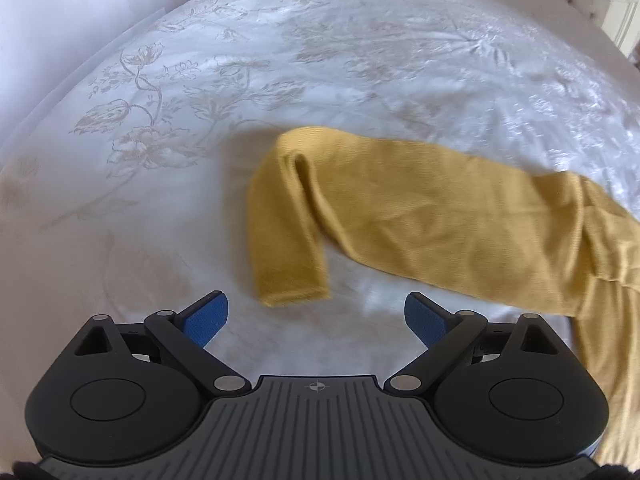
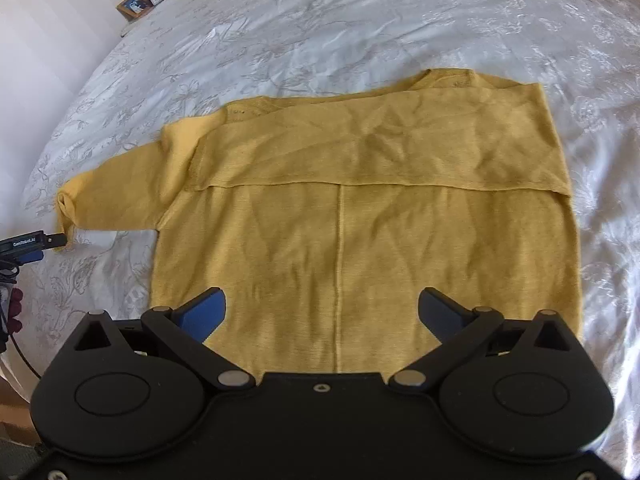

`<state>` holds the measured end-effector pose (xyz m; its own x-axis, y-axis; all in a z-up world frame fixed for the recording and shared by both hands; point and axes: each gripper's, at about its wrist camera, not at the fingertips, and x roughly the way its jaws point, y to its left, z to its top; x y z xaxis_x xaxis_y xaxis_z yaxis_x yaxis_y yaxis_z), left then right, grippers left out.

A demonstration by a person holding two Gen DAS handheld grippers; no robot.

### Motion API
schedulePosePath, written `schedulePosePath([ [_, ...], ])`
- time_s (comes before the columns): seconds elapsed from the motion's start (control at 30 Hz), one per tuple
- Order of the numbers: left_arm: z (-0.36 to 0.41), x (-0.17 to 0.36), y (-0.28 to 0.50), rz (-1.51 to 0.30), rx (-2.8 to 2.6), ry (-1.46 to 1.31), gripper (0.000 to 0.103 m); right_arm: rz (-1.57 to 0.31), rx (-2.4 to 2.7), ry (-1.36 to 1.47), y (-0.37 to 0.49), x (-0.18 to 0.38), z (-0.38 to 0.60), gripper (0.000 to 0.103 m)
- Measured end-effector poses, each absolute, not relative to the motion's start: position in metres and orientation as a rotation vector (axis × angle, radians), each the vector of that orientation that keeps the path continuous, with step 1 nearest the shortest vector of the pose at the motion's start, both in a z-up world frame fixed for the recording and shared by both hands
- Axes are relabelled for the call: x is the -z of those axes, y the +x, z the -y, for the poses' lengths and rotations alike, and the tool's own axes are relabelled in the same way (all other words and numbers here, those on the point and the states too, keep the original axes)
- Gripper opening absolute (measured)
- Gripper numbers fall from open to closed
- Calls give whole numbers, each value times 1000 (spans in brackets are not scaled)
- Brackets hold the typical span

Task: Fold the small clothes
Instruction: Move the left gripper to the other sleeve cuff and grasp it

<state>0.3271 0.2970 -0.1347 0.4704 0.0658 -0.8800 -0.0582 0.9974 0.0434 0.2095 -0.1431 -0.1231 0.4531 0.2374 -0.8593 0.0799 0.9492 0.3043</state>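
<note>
Sweater [image 2: 360,184] spread on flowered bedspread [image 2: 360,20], both grippers empty.
Left gripper [image 1: 316,316] and right gripper [image 2: 322,312] stand wide; a black device [image 2: 24,245] reads "GenRobot.AI".

My left gripper [image 1: 316,316] is wide open, holding nothing. The yellow sweater's sleeve [image 1: 288,216] lies bent on the bedspread [image 1: 280,60] just ahead.

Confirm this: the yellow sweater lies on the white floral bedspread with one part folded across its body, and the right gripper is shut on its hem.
Not quite. The right gripper is open, its jaws spread wide above the yellow sweater and gripping nothing, as the right wrist view shows. The rest holds: the sweater lies on the white floral bedspread with one part folded across its body.
</note>
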Motion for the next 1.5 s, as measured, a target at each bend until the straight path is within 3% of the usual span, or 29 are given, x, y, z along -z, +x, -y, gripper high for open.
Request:
schedulePosePath([
  [0.53, -407, 122, 375, -1037, -204, -32, 96, -1156, -191, 272, 253, 125, 56, 102],
  [0.93, -312, 129, 315, -1001, 106, 183, 95, -1187, -216, 250, 264, 129, 42, 102],
  [1.0, -309, 137, 313, -1018, 94, 196, 89, -1189, -214, 252, 264, 129, 42, 102],
  [1.07, -314, 144, 314, -1044, 66, 186, 66, -1189, -215, 253, 265, 129, 42, 102],
  [1.13, -321, 146, 315, -1044, 33, 157, 57, -1187, -217, 250, 265, 129, 41, 102],
  [1.5, -344, 143, 338, -998, -24, 67, 56, -1207, -236, 243, 263, 133, 32, 102],
])
